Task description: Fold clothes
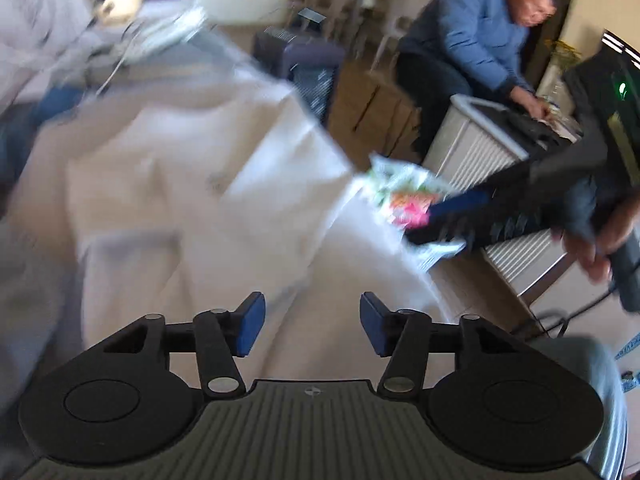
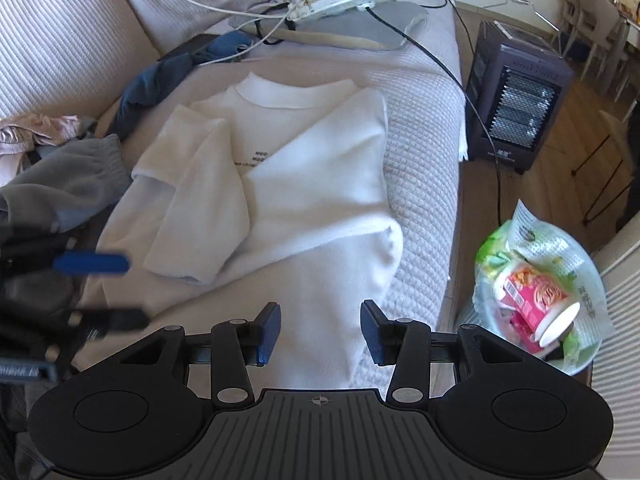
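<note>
Quilted cream sofa cover (image 2: 424,168) bears a half-folded white knit T-shirt (image 2: 304,184), collar farthest, hem nearest; right gripper (image 2: 320,330), jaws parted and empty, hovers over the hem; left gripper (image 1: 312,326), likewise parted, empty.

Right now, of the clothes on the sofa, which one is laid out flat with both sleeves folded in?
The white short-sleeved T-shirt, spread flat mid-cushion with its sleeves folded across the chest. The grey garment, the dark blue one and the pinkish one lie crumpled beside it.
</note>
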A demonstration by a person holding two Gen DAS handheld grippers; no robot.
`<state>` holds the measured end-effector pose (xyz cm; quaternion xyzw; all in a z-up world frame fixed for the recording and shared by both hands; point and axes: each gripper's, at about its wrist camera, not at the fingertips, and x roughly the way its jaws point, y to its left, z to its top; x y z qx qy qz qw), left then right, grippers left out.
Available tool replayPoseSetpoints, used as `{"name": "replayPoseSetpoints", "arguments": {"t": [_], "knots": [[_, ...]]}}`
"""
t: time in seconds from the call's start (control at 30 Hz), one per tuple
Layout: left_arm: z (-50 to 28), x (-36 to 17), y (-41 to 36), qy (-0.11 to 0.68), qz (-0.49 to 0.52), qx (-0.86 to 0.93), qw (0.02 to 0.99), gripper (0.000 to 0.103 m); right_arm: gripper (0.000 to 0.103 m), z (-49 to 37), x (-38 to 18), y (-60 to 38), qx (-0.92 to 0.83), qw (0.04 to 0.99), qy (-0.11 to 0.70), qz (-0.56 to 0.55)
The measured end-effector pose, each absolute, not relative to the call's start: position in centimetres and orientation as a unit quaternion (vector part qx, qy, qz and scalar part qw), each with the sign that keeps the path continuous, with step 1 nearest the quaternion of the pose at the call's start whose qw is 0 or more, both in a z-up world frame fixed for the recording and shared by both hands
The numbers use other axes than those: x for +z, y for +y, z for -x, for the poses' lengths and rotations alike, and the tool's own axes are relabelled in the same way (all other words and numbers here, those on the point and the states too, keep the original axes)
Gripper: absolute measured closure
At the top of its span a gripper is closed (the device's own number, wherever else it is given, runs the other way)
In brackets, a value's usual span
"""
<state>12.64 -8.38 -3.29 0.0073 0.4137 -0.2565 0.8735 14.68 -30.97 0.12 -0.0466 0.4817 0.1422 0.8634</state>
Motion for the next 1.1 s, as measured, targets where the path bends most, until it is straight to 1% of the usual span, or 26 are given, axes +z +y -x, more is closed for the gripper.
{"name": "replayPoseSetpoints", "arguments": {"t": [0.1,0.23,0.33,0.47,0.6,0.73,0.83,0.87,0.9,0.97,1.0,1.1], "knots": [[-12.7,-4.3,-5.7,0.429,0.002,-0.209,0.879,0.052,0.058,-15.7,0.2,-29.2,0.173,0.862,0.475,0.046],[-13.0,-4.9,-2.9,0.439,0.009,-0.153,0.885,0.05,0.058,-16.8,0.3,-24.6,0.267,0.835,0.48,0.037],[-12.9,-5.5,-1.6,0.442,0.01,-0.136,0.887,0.049,0.058,-17.4,-0.1,-20.2,0.317,0.812,0.485,0.066],[-12.5,-6.2,-0.9,0.445,0.012,-0.13,0.886,0.046,0.058,-19.2,-2.2,-15.3,0.31,0.791,0.515,0.116],[-12.4,-7.5,-0.8,0.456,0.017,-0.137,0.879,0.043,0.058,-20.2,-5.3,-12.8,0.247,0.777,0.553,0.173],[-12.9,-8.8,-1.3,0.478,0.014,-0.157,0.864,0.043,0.06,-19.6,-6.0,-12.7,0.24,0.786,0.54,0.182],[-12.6,-8.9,-1.9,0.471,-0.014,-0.157,0.868,0.043,0.069,-19.0,-6.0,-12.7,0.233,0.793,0.529,0.193],[-12.5,-8.8,-1.8,0.47,-0.013,-0.155,0.869,0.043,0.075,-18.7,-6.0,-12.7,0.234,0.794,0.524,0.2],[-12.3,-8.7,-1.6,0.47,-0.005,-0.154,0.869,0.043,0.083,-18.5,-5.9,-12.8,0.235,0.796,0.522,0.197],[-11.9,-8.6,-1.2,0.473,0.011,-0.153,0.868,0.043,0.093,-18.3,-5.3,-13.3,0.235,0.801,0.52,0.18],[-11.8,-8.6,-1.1,0.474,0.013,-0.152,0.867,0.043,0.095,-18.2,-4.8,-13.7,0.23,0.808,0.515,0.172],[-11.4,-8.6,-1.0,0.476,-0.001,-0.148,0.867,0.043,0.096,-18.0,-2.8,-15.0,0.215,0.828,0.494,0.156]]}}
